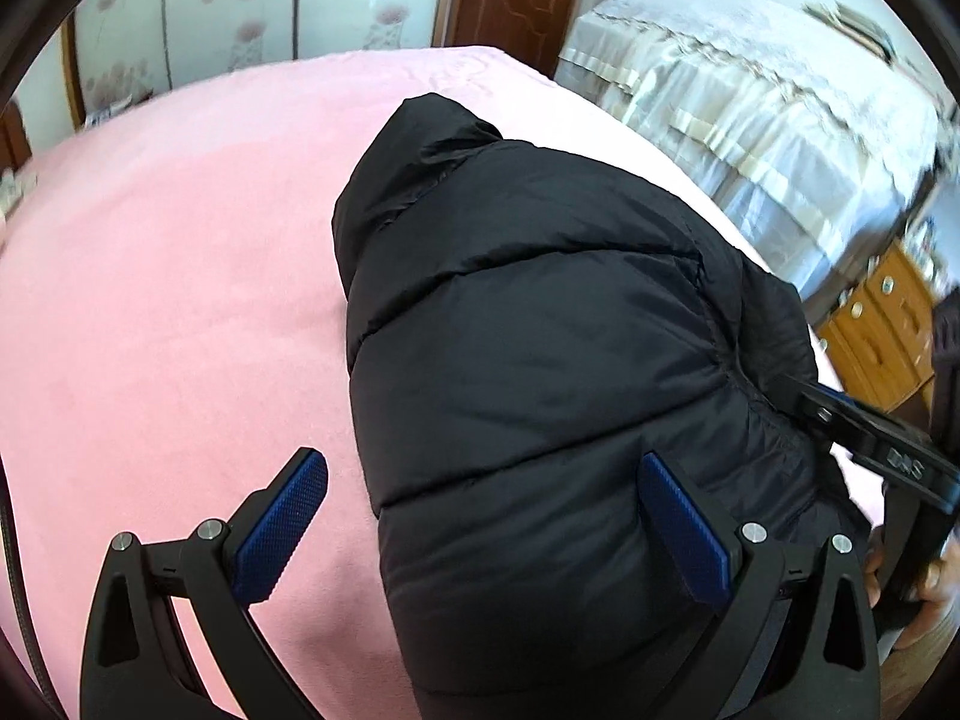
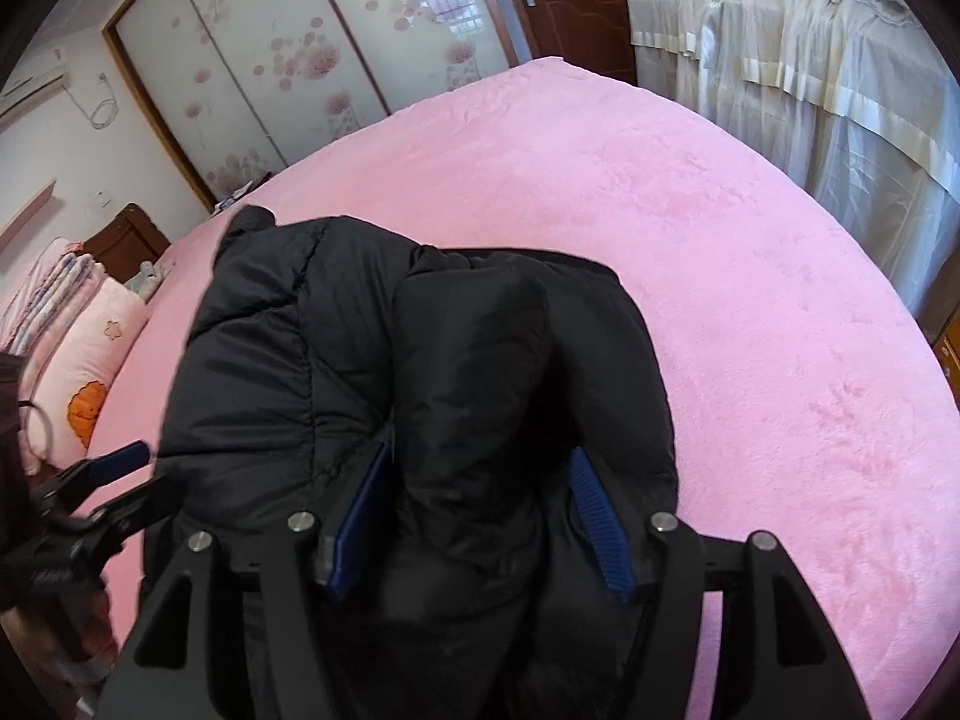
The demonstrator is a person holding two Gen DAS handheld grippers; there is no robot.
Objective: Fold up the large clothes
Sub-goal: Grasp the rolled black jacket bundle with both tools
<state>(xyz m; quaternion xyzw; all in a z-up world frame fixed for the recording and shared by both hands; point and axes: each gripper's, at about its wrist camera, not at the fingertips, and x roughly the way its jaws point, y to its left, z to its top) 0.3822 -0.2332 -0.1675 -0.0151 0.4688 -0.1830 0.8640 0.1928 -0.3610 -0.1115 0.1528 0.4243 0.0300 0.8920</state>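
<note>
The only lettering in either view sits on the black plastic body of the right gripper (image 1: 804,405), seen from the left wrist camera at the right edge: a short pale embossed mark on its side arm, blurred and seen at an angle, so its characters cannot be made out. The black quilted puffer jacket (image 1: 540,360) shows no legible label, and the pale pink pillow with an orange cartoon patch (image 2: 90,384) beside the bed carries a picture only, no words
</note>
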